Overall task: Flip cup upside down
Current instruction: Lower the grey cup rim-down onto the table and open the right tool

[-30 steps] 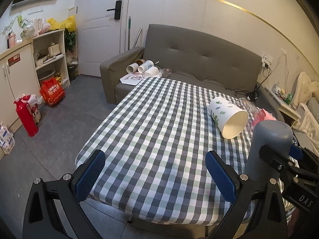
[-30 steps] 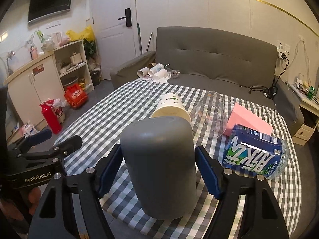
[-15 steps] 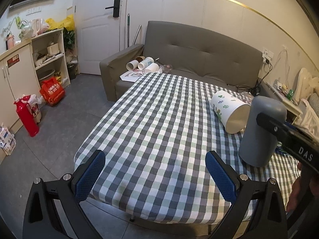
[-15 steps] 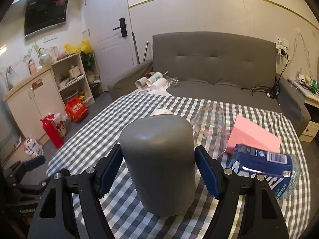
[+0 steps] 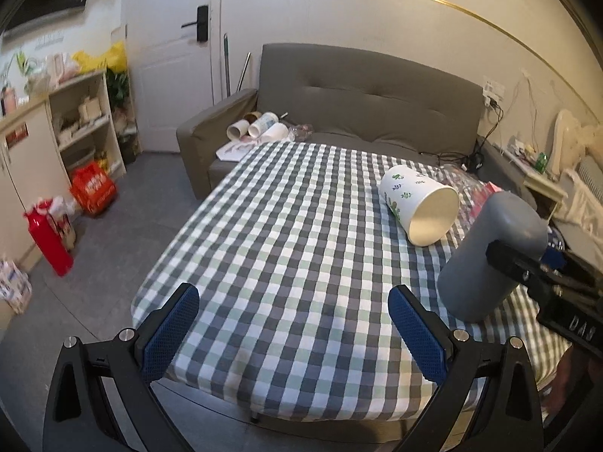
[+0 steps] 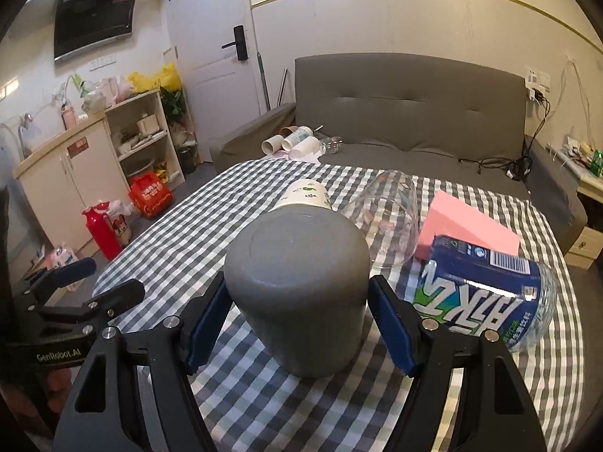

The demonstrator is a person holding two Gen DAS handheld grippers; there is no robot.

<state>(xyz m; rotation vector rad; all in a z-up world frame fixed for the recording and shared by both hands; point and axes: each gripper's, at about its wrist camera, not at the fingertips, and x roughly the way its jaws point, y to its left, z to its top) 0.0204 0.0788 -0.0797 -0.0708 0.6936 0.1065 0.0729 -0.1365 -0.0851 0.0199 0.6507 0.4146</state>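
Note:
A grey cup stands upside down on the checked tablecloth, its closed base up. My right gripper has its blue pads around the cup's sides; a thin gap shows on the right, so I cannot tell whether the jaws still grip. The cup also shows in the left wrist view, at the right, with the right gripper's black finger across it. My left gripper is open and empty over the table's near edge.
A white paper cup with a leaf print lies on its side behind the grey cup. A clear glass, a pink pad and a blue-labelled bottle lie to the right. A grey sofa stands behind the table.
The grey cup has come down onto the table and the right gripper now looks at it from higher up. The left gripper has shifted slightly.

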